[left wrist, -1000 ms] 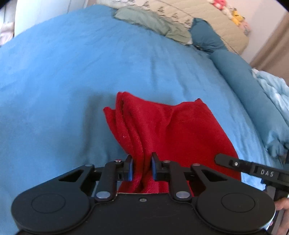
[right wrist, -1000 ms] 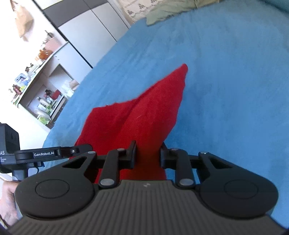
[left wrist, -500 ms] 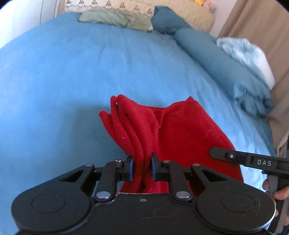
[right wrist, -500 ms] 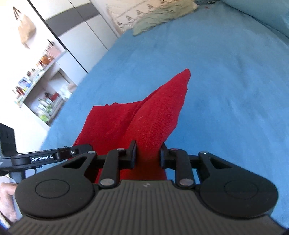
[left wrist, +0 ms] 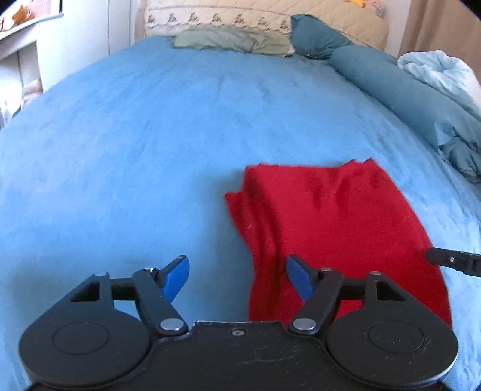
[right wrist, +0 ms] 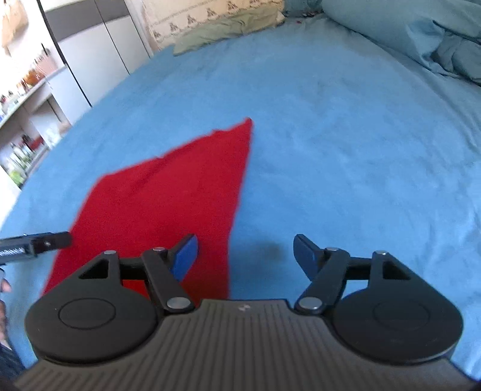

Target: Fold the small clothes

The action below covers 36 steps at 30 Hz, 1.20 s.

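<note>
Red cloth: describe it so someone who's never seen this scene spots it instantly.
A bed covered by a blue sheet fills both views. Near its close edge, just ahead of the two open grippers, lies the red cloth, folded flat with ripples along one side. It is the only red item; the other bedding is blue, teal, green or beige.

A big blue bed in a bright room

The bed (left wrist: 150,135) has a soft blue cover. At its far end lies a flat green pillow (left wrist: 231,40) against a cream quilt (left wrist: 270,18) with little shapes on it. A long dark teal roll (left wrist: 390,87) runs down one side, with a pale blue blanket (left wrist: 436,69) bunched next to it. Shelves (right wrist: 24,120) with small bottles stand beside grey cupboard doors (right wrist: 99,51).
</note>
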Motion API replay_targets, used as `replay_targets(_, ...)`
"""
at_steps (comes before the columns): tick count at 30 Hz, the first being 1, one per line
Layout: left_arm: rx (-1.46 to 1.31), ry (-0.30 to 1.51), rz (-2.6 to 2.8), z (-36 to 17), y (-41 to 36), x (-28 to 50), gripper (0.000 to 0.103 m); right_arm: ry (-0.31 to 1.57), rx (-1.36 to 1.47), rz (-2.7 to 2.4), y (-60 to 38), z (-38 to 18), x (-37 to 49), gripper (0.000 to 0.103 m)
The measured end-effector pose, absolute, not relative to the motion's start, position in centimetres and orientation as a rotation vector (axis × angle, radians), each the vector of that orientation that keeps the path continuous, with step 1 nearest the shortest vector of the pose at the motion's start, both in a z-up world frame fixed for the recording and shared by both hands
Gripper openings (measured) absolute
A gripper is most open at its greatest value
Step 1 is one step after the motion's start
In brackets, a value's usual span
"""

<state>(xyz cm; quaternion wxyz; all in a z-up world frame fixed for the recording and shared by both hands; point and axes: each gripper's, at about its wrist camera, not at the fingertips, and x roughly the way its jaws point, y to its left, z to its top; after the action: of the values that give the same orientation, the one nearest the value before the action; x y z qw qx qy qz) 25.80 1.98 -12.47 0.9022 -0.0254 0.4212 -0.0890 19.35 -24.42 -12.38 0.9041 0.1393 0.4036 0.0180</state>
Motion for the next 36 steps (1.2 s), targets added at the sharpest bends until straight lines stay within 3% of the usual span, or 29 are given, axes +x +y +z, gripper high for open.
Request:
replay_targets(6,-0.057,0.896,-0.171,-13.9,2.3,26.0,0.078,0.835,0.321,0.029,-25.2,-13.7,19.5,0.092)
replay_targets(8,-0.040,0.879,-0.165,-12.8,2.4,25.5,0.074,0.814,0.296,0.039,-25.0,-12.5,18.8,0.093)
replay_targets(12,-0.036,0.778,-0.162,-7.9,3.3,22.5,0.075,0.701,0.235,0.084,-24.1,-6.9,15.3,0.096)
replay_targets(15,-0.066,0.698,-0.152,-3.1,3.7,19.0,0.087,0.625,0.163,0.082,-22.6,-2.2,11.6,0.103)
replay_targets(17,-0.072,0.652,-0.132,-0.2,3.8,16.5,0.103,0.572,0.153,0.071,-21.8,0.8,8.8,0.103)
replay_targets(24,0.012,0.567,-0.067,5.8,2.9,8.2,0.103,0.577,0.139,-0.035,-19.0,7.2,1.9,0.103)
replay_targets(36,0.113,0.634,-0.058,3.9,1.3,1.5,0.103,0.711,0.072,-0.145,-16.1,7.2,-5.6,0.103)
